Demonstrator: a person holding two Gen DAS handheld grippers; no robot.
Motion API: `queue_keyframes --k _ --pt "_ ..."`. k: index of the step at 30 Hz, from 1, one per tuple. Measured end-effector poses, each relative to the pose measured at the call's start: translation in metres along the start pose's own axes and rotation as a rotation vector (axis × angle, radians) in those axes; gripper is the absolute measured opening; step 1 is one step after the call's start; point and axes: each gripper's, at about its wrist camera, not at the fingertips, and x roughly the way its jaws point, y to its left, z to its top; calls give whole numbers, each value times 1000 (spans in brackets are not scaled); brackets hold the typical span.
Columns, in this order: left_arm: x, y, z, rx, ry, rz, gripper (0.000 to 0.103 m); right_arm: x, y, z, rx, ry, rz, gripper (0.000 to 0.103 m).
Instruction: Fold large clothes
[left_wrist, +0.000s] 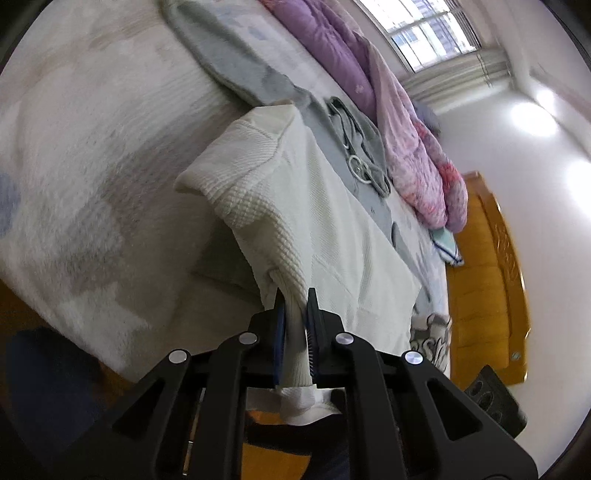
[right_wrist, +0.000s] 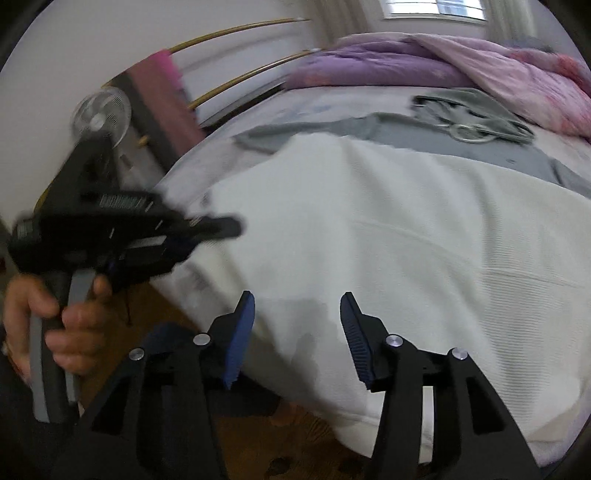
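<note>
Item: white knit garment (left_wrist: 314, 221), large, waffle-textured. It lies across the bed (left_wrist: 74, 166), draped over the near edge, with one ribbed cuff or corner lifted off it.

Left hand-held gripper (left_wrist: 295, 306): clamped on the ribbed white cuff, fabric bunched between the blue pads. Risk, as judged: only a narrow roll of knit is pinched, so a quick pull could slide it out of the jaws and let the fold collapse. The weight of the hanging body could also drag the piece towards the floor.

Left hand (right_wrist: 55, 314): seen from the right wrist view, fist wrapped round the grey handle, tool angled down towards the bed edge.

Right hand-held gripper (right_wrist: 297, 314): jaws apart, nothing between them, poised over the white fabric near the bed edge and tilted downward. Risk, as judged: closing here may catch the bed cover beneath as well as the garment.

Also present: grey garment (right_wrist: 369, 129) with a drawstring, further back on the bed and partly under the white one, liable to be dragged along; purple quilt (right_wrist: 461, 62) beyond.
</note>
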Motion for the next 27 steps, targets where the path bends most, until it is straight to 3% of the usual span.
queue_keyframes --k 3,9,11,14,16,17,18,20,21,23,27 --pt "-3 2 0 3 14 -9 9 16 12 -4 -53 13 8 46" --pt "-4 8 5 1 38 -28 10 39 27 -3 -138 -32 -61 51" --pt "-4 10 6 -3 47 -36 10 47 34 -2 -200 -86 -142 51" --pt "-3 15 9 -16 63 -56 10 60 36 3 -224 -101 -178 52" --pt "0 15 10 -17 68 -52 10 67 36 4 -236 -102 -202 36" --pt "0 18 12 -27 70 -47 12 70 31 6 -209 -87 -207 16" --pt "1 20 13 -42 74 -57 15 70 25 7 -172 -78 -179 13" --pt "0 25 14 -77 61 -69 43 65 10 10 -108 -75 -125 12" --pt "-4 29 18 -101 22 -32 67 63 5 12 -104 -80 -119 12" --pt "-3 36 25 -142 -14 -18 72 56 1 11 -74 -89 -102 12" --pt "22 43 45 -213 37 -39 74 48 1 9 -26 -92 -76 12"
